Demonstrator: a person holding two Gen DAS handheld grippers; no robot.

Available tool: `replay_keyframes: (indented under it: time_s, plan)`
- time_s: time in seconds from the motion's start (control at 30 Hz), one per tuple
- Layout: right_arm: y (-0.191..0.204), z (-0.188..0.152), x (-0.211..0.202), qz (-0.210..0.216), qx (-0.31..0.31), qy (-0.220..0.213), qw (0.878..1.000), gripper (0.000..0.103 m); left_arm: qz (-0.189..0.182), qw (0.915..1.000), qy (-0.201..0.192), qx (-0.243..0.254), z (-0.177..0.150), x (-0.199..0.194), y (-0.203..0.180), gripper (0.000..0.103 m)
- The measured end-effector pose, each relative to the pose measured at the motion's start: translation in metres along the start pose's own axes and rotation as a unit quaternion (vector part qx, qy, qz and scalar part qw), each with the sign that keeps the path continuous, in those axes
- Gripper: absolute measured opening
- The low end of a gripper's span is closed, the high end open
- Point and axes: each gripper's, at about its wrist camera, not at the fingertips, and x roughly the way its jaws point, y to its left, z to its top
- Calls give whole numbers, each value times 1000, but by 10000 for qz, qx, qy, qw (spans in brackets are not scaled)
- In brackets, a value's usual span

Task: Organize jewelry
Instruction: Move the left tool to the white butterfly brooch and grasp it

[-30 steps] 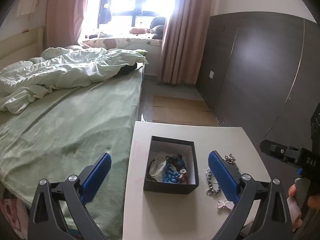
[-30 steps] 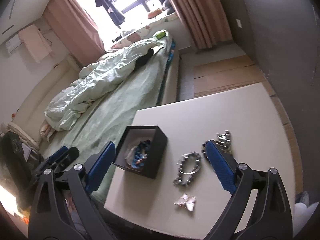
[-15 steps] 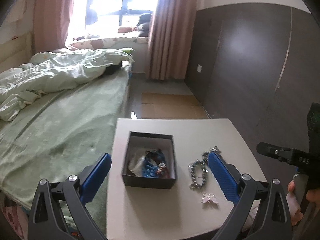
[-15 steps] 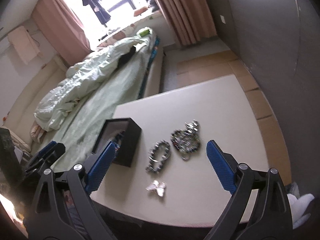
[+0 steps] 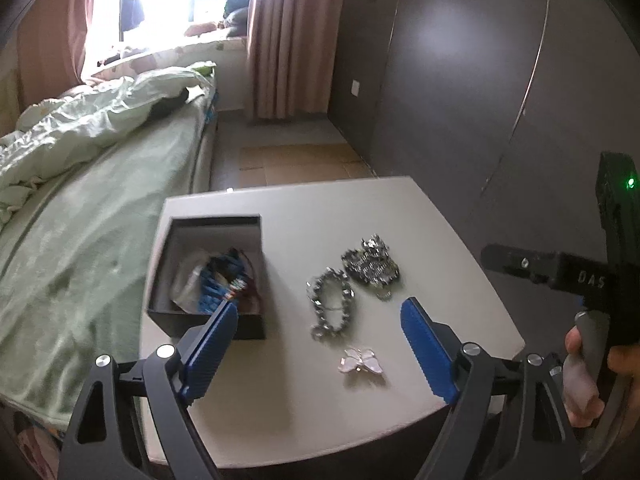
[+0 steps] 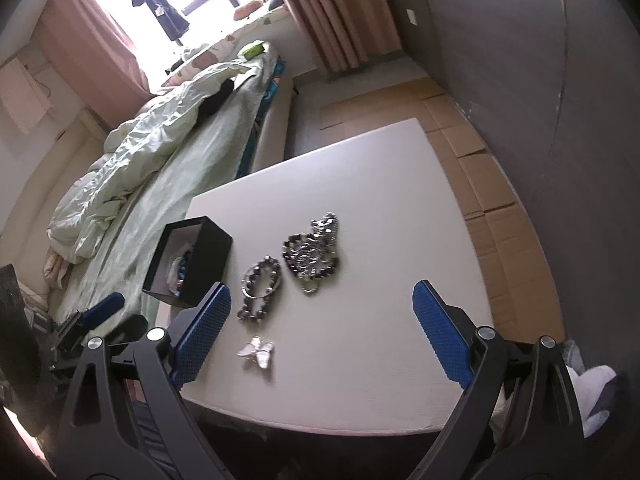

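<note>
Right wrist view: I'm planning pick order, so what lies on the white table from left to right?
Open black square box → dark beaded bracelet loop → tangled silver and dark bead pile.

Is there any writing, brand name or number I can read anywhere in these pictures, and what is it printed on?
"DAS": pale letters on the black body of the right gripper, seen from the left wrist camera.
A small mark, perhaps a "6", further along that same black bar: too small to read for sure.
Nothing readable on the black box, the table or the jewelry.
</note>
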Motion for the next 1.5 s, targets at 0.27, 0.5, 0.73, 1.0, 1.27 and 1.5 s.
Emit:
replay_keyframes:
  time_s: [0.27, 0.5, 0.73, 1.0, 1.27, 1.5]
  plan:
    - [-13, -2, 9, -134, -13, 137, 9998, 92, -15, 9991, 398, 124, -24, 39, -18, 76]
    - [-20, -4, 22, -234, -24, 315, 9992, 92, 4, 9973, 626, 377, -40, 63, -32, 71]
    - [-22, -6, 36, -277, -139, 501, 9983, 92, -132, 9958, 764, 489, -48, 82, -34, 71]
    - [-18, -5, 44, -254, -203, 557, 9979, 92, -65, 9913, 1053, 785, -58, 103, -41, 47]
    - [-11, -6, 55, -292, -329, 648, 9969, 92, -141, 9937, 923, 625, -50, 96, -29, 39]
    - [1, -8, 72, -49, -419, 814, 9958, 54, -225, 9973, 671, 198, -38, 76, -7, 39]
